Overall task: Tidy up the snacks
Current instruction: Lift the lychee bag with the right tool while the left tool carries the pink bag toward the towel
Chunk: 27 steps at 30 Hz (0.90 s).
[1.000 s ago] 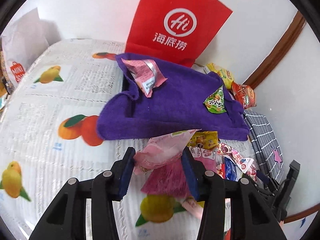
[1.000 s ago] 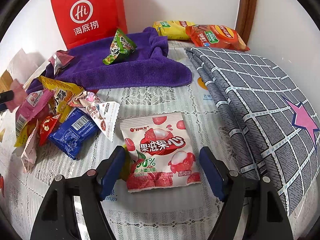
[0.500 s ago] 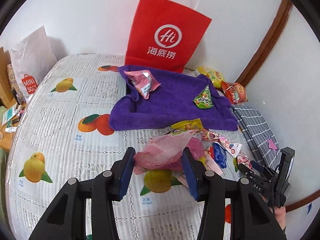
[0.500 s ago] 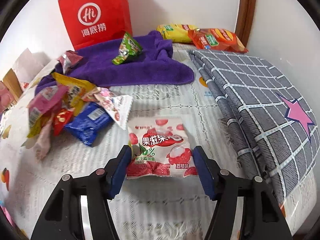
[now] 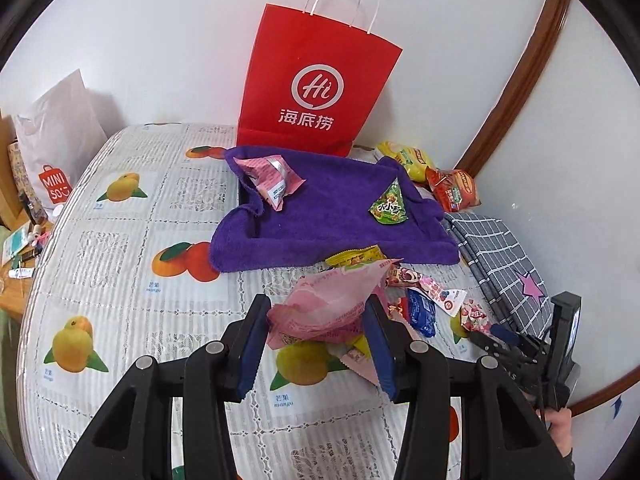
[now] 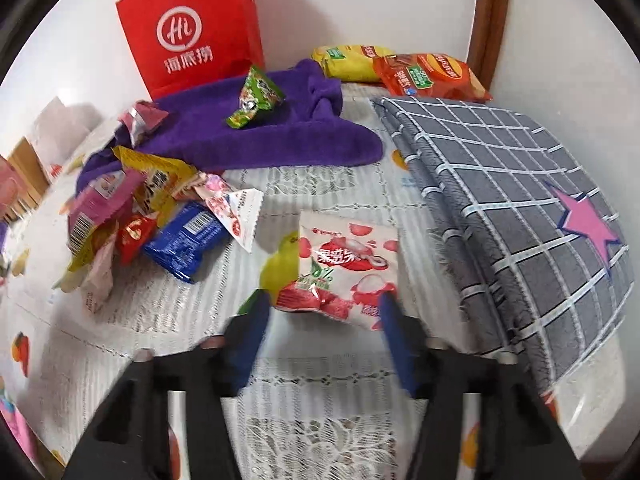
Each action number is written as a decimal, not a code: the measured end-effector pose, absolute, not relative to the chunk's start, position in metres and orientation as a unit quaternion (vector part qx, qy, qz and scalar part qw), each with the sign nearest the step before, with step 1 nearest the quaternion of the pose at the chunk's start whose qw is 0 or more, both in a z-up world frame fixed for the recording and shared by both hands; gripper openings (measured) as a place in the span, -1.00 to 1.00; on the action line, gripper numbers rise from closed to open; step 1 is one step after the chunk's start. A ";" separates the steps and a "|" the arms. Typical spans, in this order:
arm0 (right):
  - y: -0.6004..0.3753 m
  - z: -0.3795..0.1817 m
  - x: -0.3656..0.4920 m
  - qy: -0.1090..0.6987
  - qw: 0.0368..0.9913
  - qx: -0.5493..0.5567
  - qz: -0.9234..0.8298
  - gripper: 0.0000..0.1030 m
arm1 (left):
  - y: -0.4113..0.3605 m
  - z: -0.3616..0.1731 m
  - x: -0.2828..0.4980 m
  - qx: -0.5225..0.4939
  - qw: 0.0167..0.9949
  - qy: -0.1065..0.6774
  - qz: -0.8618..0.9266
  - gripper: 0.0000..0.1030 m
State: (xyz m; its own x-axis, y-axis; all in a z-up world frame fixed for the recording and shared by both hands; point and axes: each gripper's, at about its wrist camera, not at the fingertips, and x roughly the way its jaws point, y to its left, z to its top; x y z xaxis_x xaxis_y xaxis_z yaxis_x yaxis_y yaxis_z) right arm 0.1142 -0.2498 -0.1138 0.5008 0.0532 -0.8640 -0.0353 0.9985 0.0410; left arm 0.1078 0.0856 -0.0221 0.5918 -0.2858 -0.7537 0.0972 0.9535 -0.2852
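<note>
Two packets are held, one in each gripper. A crumpled pink snack packet (image 5: 334,306) is pinched between the blue pads of the left gripper (image 5: 316,320), raised above the fruit-print tablecloth (image 5: 120,248). A lychee jelly packet (image 6: 344,272) is clamped by the right gripper (image 6: 324,312) — its near edge sits between the narrowed jaws. Loose snacks (image 6: 160,216) are heaped just beside a purple towel (image 5: 332,220), on which a green packet (image 5: 388,206) is laid.
</note>
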 end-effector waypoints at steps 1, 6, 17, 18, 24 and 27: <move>-0.251 -0.113 0.113 0.493 0.870 0.008 0.023 0.32 | 0.086 -0.023 0.110 -0.108 0.885 0.440 -0.108 -0.13; -0.254 -0.118 0.129 0.487 0.873 -0.003 -0.017 0.39 | 0.083 -0.030 0.124 -0.110 0.880 0.449 -0.110 -0.13; -0.251 -0.138 0.145 0.494 0.870 -0.001 -0.006 0.04 | 0.074 -0.055 0.152 -0.115 0.867 0.471 -0.115 -0.12; -0.252 -0.137 0.144 0.495 0.869 0.000 -0.005 -0.02 | 0.073 -0.057 0.155 -0.116 0.867 0.471 -0.115 -0.12; -0.258 -0.120 0.143 0.480 0.877 0.017 -0.001 -0.05 | 0.071 -0.059 0.165 -0.118 0.866 0.471 -0.121 -0.12; -0.261 -0.096 0.149 0.459 0.888 0.027 0.002 -0.04 | 0.071 -0.059 0.170 -0.113 0.867 0.470 -0.120 -0.12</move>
State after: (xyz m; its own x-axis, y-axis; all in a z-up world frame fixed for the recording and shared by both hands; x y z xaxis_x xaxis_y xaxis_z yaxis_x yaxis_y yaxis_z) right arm 0.1490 -0.2614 -0.0964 0.5793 0.0290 -0.8146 0.0205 0.9985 0.0501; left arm 0.1704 0.0706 -0.0589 0.5294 -0.3144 -0.7879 0.1021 0.9457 -0.3087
